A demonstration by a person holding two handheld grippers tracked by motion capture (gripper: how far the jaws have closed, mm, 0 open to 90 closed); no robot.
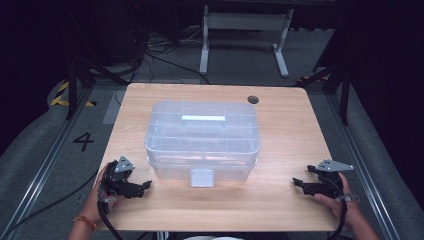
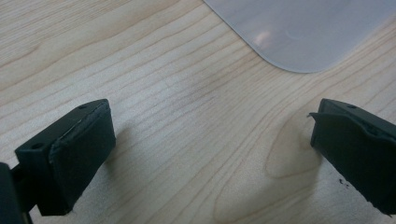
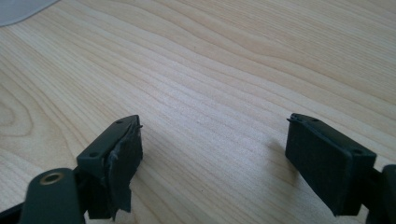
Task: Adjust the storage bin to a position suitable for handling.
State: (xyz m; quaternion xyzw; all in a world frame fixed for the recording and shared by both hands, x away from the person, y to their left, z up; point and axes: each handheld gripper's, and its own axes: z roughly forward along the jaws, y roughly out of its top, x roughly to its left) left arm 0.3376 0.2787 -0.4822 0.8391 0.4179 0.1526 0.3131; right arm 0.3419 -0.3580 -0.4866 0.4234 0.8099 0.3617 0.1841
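Clear plastic storage box [image 1: 202, 139] sits mid-table, slightly left of centre, lid on, pale handle flat on top, white latch [image 1: 202, 177] on the near wall facing the person. Nothing touches it. Left gripper [image 1: 145, 185] rests on the table near the box's near-left corner, just beside it but apart, jaws wide with nothing between them; in the left gripper view a rounded corner of the box [image 2: 303, 32] shows ahead of the gap, bare wood between the pads. Right gripper [image 1: 296, 183] lies well to the right of the box near the table's near-right edge, jaws wide too, only wood grain between them in the right gripper view. Each is held by a hand coming in from the near edge, cable trailing back. Table [image 1: 280, 210] is light wood-grain with rounded corners and a dark round grommet [image 1: 253, 99] at the far side. Around it: grey carpeted floor, a painted "4" [image 1: 83, 141] to the left, yellow-black hazard tape [image 1: 62, 95] far left, loose cables and a white frame stand [image 1: 245, 37] beyond the far edge. Room background is dark.
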